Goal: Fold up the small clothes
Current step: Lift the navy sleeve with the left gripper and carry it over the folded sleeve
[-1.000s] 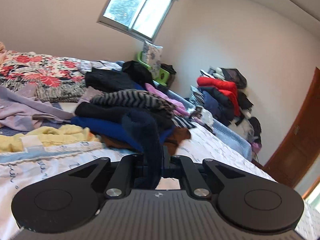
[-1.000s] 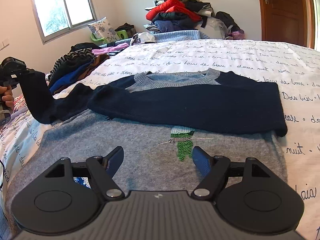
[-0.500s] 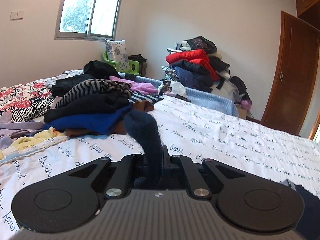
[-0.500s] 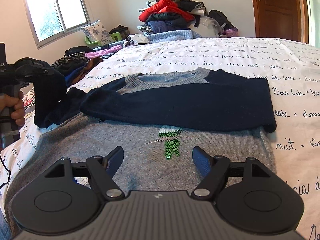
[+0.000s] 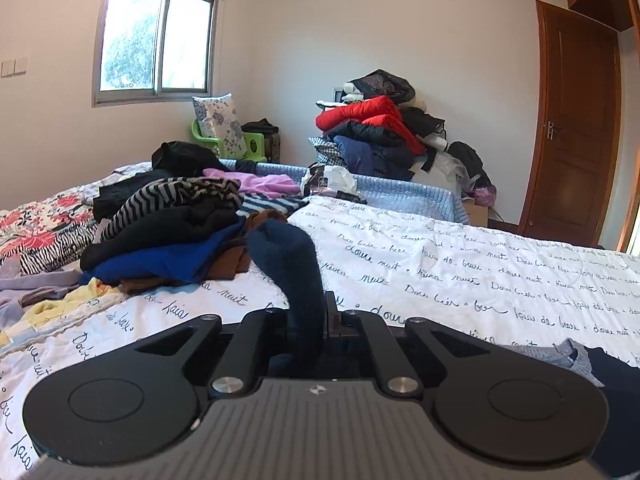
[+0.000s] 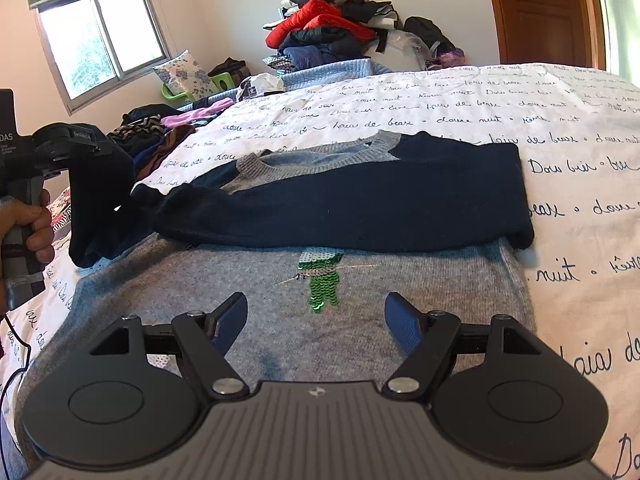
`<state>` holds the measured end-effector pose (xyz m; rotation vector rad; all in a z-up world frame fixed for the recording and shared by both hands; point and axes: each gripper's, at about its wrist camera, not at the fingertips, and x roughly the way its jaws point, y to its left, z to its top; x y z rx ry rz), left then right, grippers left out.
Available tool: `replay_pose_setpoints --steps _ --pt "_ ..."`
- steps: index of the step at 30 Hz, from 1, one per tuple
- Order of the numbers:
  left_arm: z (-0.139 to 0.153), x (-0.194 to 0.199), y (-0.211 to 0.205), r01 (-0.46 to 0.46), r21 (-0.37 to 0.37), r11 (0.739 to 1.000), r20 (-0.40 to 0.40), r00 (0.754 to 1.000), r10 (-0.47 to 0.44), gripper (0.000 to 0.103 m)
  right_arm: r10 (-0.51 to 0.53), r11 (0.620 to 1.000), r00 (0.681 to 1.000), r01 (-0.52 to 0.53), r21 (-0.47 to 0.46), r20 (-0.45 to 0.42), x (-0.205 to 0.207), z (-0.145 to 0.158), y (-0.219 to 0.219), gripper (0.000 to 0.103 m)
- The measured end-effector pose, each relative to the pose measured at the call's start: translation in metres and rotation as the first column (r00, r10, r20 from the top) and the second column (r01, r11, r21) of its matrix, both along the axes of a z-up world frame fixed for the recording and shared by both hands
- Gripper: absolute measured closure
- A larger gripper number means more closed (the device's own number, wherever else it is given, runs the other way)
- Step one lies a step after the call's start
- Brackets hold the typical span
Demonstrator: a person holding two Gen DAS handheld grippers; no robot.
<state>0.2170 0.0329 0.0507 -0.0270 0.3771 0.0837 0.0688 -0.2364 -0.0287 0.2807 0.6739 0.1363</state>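
A small grey sweater (image 6: 248,288) with navy sleeves and a green sequin figure (image 6: 322,276) lies flat on the bed. One navy sleeve (image 6: 360,204) is folded across its chest. The other navy sleeve (image 5: 296,276) is pinched in my left gripper (image 5: 320,312), which is shut on it and holds it up at the sweater's left side; from the right wrist view that sleeve (image 6: 100,200) hangs from the left gripper (image 6: 86,152). My right gripper (image 6: 316,320) stands open above the sweater's lower part, nothing between its fingers.
The bed has a white cover with black script (image 6: 580,208). A heap of folded and loose clothes (image 5: 168,232) lies at the left. Another pile with a red jacket (image 5: 372,120) stands by the far wall. A wooden door (image 5: 576,136) is at right. A hand (image 6: 28,228) grips the left handle.
The left gripper has swung right toward the sweater with the navy sleeve in it and rolled level. The right gripper has stayed over the sweater.
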Motion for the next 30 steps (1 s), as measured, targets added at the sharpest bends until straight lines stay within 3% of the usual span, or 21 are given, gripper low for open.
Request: replay_pose_setpoints --steps 10,16,23,30 --pt "0.023 -0.016 -0.040 0.057 0.002 0.998 0.071 0.996 -0.057 0.096 -0.036 0.999 0.999 0.036 0.033 0.009 -0.009 -0.003 -0.015 0.027" --pt "0.030 -0.024 -0.086 0.169 -0.039 0.985 0.076 0.983 -0.165 0.095 -0.064 0.997 0.998 0.063 0.052 0.011 -0.012 -0.005 -0.024 0.027" --pt "0.012 -0.031 -0.149 0.313 -0.065 0.948 0.033 0.950 -0.311 0.095 -0.100 0.993 0.995 0.099 0.061 0.015 -0.017 -0.006 -0.038 0.027" --pt "-0.014 -0.034 -0.188 0.392 -0.053 0.918 -0.008 0.920 -0.393 0.095 -0.133 0.989 0.991 0.132 0.072 0.010 -0.023 -0.008 -0.048 0.027"
